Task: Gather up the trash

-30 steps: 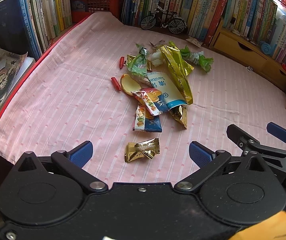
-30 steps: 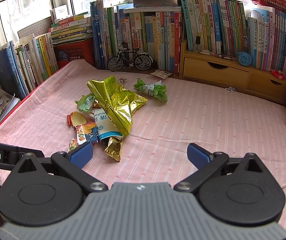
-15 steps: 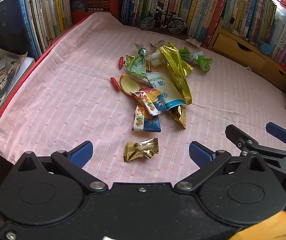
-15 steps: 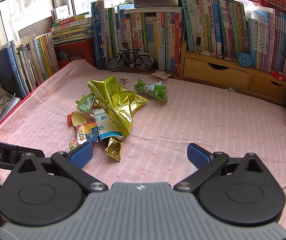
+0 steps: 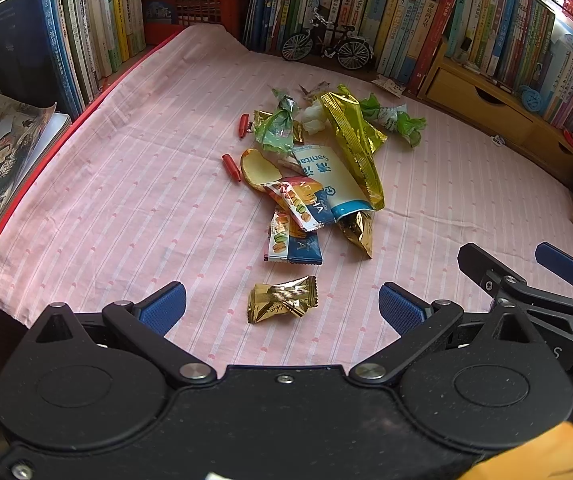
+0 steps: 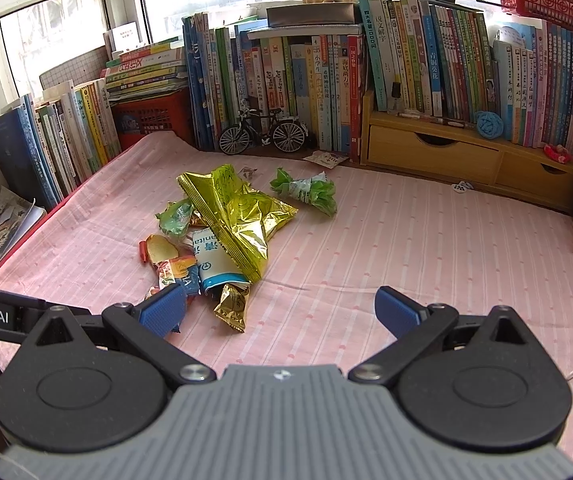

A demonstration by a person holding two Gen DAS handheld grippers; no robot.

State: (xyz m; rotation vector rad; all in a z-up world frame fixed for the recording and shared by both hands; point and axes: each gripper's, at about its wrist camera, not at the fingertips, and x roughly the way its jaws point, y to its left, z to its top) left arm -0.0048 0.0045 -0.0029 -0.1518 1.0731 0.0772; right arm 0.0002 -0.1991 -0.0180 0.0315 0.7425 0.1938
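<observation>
Since the earlier frames the left gripper point(image 5: 282, 306) has edged slightly forward; the gold candy wrapper point(image 5: 281, 298) now lies between its fingertips. Both jaws are spread wide and hold nothing. The right gripper point(image 6: 280, 307), likewise wide open and empty, hovers just right of the left one. Ahead of the gold candy wrapper lies the wrapper pile point(image 5: 318, 176) on the pink cloth point(image 5: 126, 200): two macaron packets point(image 5: 292, 236), one blue-white pouch point(image 5: 328, 178), one large gold bag point(image 6: 234, 216), two red pieces point(image 5: 232, 166). Beyond the pile stand one model bicycle point(image 6: 264, 134), one red crate point(image 6: 150, 118) bearing stacked books, and a wooden drawer unit point(image 6: 438, 152) with two drawers, contents hidden.
</observation>
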